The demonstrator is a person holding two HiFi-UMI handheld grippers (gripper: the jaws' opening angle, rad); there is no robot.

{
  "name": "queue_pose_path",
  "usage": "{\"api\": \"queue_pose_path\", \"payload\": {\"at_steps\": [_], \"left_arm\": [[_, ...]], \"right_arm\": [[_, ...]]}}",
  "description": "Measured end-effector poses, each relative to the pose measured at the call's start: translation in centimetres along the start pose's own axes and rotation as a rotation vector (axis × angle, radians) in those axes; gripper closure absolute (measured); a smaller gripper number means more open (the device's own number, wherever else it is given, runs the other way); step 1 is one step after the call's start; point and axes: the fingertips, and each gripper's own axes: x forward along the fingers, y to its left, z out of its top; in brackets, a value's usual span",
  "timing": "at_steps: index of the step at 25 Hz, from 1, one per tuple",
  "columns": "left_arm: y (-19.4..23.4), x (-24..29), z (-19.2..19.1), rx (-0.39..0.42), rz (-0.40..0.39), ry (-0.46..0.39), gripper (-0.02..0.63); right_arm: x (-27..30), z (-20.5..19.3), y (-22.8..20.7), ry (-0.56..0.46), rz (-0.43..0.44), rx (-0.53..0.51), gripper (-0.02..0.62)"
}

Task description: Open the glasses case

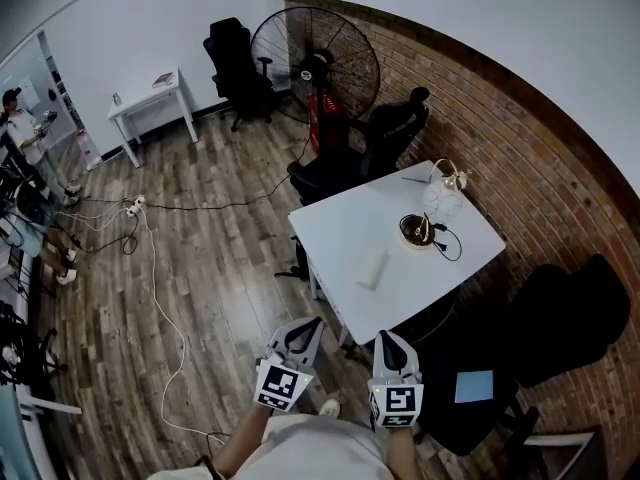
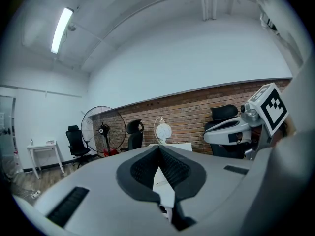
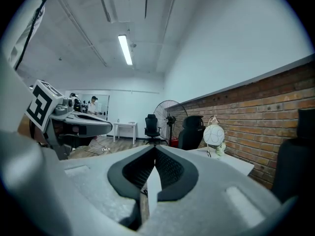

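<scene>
The white glasses case (image 1: 372,268) lies closed near the front of the white table (image 1: 335,223). Both grippers hang in the air short of the table's near corner, side by side and apart from the case. My left gripper (image 1: 311,322) (image 2: 158,149) has its jaws together with nothing between them. My right gripper (image 1: 386,337) (image 3: 155,150) is shut and empty as well. Each gripper view shows the other gripper off to the side and no sight of the case itself.
On the table stand a round white wire-framed ornament (image 1: 443,198) and a dark round dish with a cable (image 1: 417,231). Black chairs (image 1: 395,128) ring the table, and one holds a blue pad (image 1: 474,386). A large fan (image 1: 315,63) stands behind. Cables (image 1: 150,268) trail across the wood floor.
</scene>
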Motion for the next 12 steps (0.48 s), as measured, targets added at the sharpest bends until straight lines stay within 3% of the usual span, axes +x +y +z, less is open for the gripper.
{"api": "queue_pose_path", "payload": {"at_steps": [12], "left_arm": [[1.4,4.5,0.3,-0.011,0.043,0.019,0.604]], "right_arm": [[4.2,0.0,-3.5,0.015,0.041,0.006,0.589]]}}
